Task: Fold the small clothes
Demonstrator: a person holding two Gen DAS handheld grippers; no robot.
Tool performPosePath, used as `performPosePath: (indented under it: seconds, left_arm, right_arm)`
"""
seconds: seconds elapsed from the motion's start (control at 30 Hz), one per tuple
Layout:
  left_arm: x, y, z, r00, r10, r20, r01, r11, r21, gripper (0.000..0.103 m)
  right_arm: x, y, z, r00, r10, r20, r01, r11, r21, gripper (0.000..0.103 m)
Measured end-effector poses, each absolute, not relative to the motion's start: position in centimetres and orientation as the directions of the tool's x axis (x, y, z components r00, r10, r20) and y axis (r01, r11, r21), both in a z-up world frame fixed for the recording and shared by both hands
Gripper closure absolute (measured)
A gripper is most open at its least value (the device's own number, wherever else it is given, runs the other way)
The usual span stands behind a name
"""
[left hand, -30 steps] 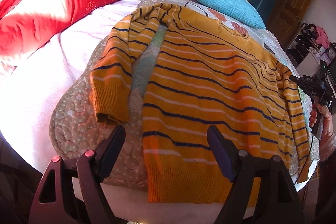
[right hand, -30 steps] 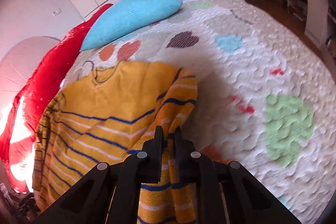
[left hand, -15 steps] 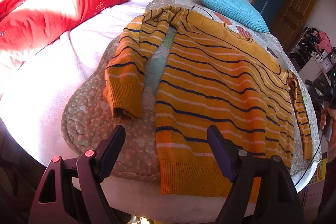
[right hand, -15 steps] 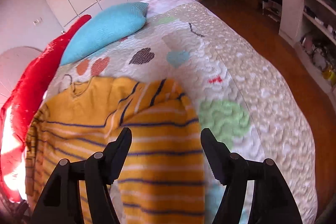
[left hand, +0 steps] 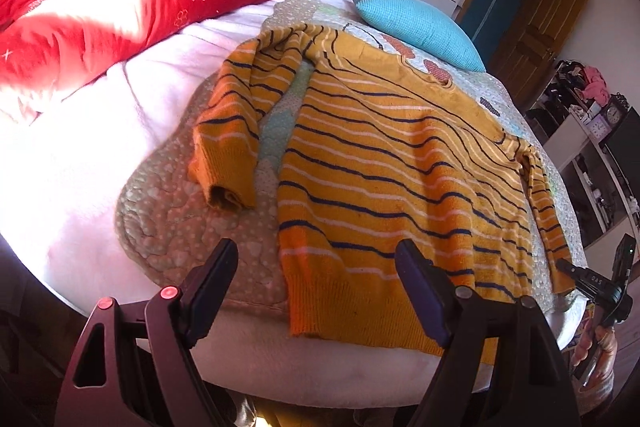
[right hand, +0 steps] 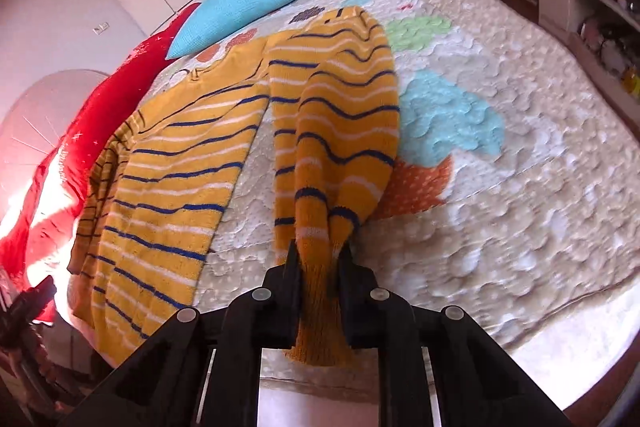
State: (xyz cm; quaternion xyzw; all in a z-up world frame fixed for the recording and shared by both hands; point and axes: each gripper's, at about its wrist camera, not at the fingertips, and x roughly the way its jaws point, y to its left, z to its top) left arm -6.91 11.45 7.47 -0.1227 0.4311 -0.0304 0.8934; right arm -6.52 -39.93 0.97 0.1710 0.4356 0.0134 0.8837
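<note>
Right hand-held gripper (right hand: 319, 259), bottom centre of right wrist view: jaws just closed, now clamped tight on cuff end of right sleeve (right hand: 340, 131) of yellow striped sweater (right hand: 168, 179). Knit bunched between both pads, cuff ribbing hanging below the fingers (right hand: 289, 267) toward bottom edge of frame. Sleeve stretched from the grip up toward upper centre, lying on patterned quilt (right hand: 500, 207), a strip of quilt showing between sleeve and sweater body at centre left. Same hand-held gripper seen small at lower right edge of left wrist view, at sleeve end; person's hand (left hand: 596, 351) partly visible beneath it.

Left hand-held gripper (left hand: 316, 275), bottom of left wrist view: jaws wide apart, nothing between them, not touching cloth. Hovering over near edge of bed (left hand: 72, 187), right finger in front of sweater hem, left finger in front of bare quilt.

Sweater spread flat, filling centre of left wrist view, hem toward bottom, collar toward upper right. Left sleeve (left hand: 236, 131) bent downward at centre left, cuff lying on quilt just beside the body, narrow gap between.

Red duvet (left hand: 120, 7) upper left, blue pillow (left hand: 416, 27) upper centre right beyond collar. Shelves with clutter (left hand: 584, 99) at right edge.
</note>
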Motion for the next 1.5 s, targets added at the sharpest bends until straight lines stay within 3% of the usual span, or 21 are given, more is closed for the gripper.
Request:
performPosePath:
  seconds: [0.13,0.2,0.23,0.27,0.33,0.37,0.4,0.57,0.7,0.8,0.9,1.2,1.23,1.27,1.3,1.33,1.37,1.4,1.5]
  left_arm:
    - [-7.4,13.5,8.5,0.656,-0.107,-0.747,-0.086,0.973,-0.215,0.023]
    - [-7.3,14.5,8.3,0.653,-0.1,-0.751,-0.1,0.971,-0.217,0.022]
    - [-7.2,14.9,8.1,0.649,-0.1,-0.754,-0.105,0.97,-0.218,0.022]
    - [-7.1,15.1,7.9,0.644,-0.099,-0.759,-0.11,0.97,-0.219,0.022]
    - [-7.0,15.4,7.5,0.636,-0.111,-0.764,-0.109,0.967,-0.231,0.022]
    - [-6.9,15.5,7.2,0.629,-0.128,-0.767,-0.103,0.964,-0.246,0.022]
    - [-6.7,15.5,6.8,0.619,-0.149,-0.771,-0.096,0.96,-0.262,0.022]
    - [-4.5,14.4,4.1,0.543,-0.239,-0.805,-0.067,0.943,-0.326,0.022]
    - [-3.7,12.9,2.8,0.5,-0.325,-0.803,-0.024,0.921,-0.388,0.022]
    - [-3.5,11.5,2.3,0.485,-0.359,-0.797,0.017,0.915,-0.403,0.023]
    - [-3.1,10.6,2.0,0.467,-0.386,-0.795,0.051,0.91,-0.412,0.04]
    - [-2.1,11.2,0.7,0.462,-0.453,-0.762,0.031,0.867,-0.497,0.039]
    - [-2.0,11.2,0.8,0.462,-0.454,-0.762,0.031,0.867,-0.497,0.039]
    - [-1.9,11.1,0.8,0.466,-0.446,-0.764,0.027,0.871,-0.491,0.047]
    - [-1.8,11.0,0.7,0.468,-0.426,-0.774,0.018,0.88,-0.474,0.058]
    - [-1.5,10.8,0.5,0.464,-0.389,-0.795,-0.002,0.898,-0.441,0.084]
    - [-1.3,11.0,0.3,0.459,-0.358,-0.813,-0.03,0.908,-0.417,0.092]
    - [-1.2,11.3,0.1,0.457,-0.375,-0.807,-0.052,0.894,-0.444,0.092]
    - [-1.5,11.9,0.8,0.462,-0.371,-0.806,-0.098,0.882,-0.462,0.095]
  right_arm:
    - [-6.7,-44.3,2.9,0.599,-0.173,-0.782,0.29,0.957,0.011,0.086]
    - [-6.4,-47.1,2.6,0.508,-0.315,-0.801,0.396,0.912,-0.107,0.078]
    - [-6.7,-48.4,2.5,0.473,-0.333,-0.816,0.454,0.886,-0.098,0.074]
    - [-7.4,-49.2,2.9,0.484,-0.306,-0.82,0.483,0.874,-0.041,0.069]
    - [-9.3,-48.6,4.2,0.591,-0.184,-0.785,0.45,0.883,0.132,0.048]
    - [-10.0,-47.5,4.8,0.638,-0.13,-0.759,0.41,0.892,0.192,0.032]
    - [-10.6,-46.0,5.1,0.682,-0.066,-0.729,0.354,0.901,0.249,0.03]
    - [-9.4,-37.0,3.2,0.688,0.314,-0.654,0.059,0.874,0.481,0.03]
    - [-7.0,-31.7,0.3,0.605,0.468,-0.644,-0.036,0.825,0.565,0.03]
    - [-5.7,-29.3,-1.6,0.546,0.541,-0.639,-0.054,0.784,0.618,0.03]
    - [-5.3,-27.5,-2.2,0.533,0.541,-0.65,-0.066,0.793,0.605,0.03]
    - [-6.7,-25.8,-3.6,0.504,0.706,-0.498,-0.105,0.622,0.776,0.03]
    - [-7.0,-25.5,-3.6,0.506,0.707,-0.494,-0.112,0.621,0.775,0.031]
    - [-7.3,-25.1,-3.6,0.513,0.696,-0.502,-0.116,0.636,0.763,0.035]
    - [-7.5,-24.7,-3.5,0.523,0.674,-0.522,-0.117,0.663,0.74,0.045]
    - [-7.7,-24.4,-3.5,0.533,0.643,-0.55,-0.108,0.697,0.709,0.054]
    - [-7.8,-24.3,-3.7,0.535,0.62,-0.574,-0.093,0.719,0.689,0.074]
    - [-7.6,-24.5,-4.0,0.53,0.618,-0.58,-0.079,0.718,0.692,0.085]
    - [-6.9,-25.8,-4.5,0.514,0.662,-0.546,-0.06,0.662,0.747,0.092]
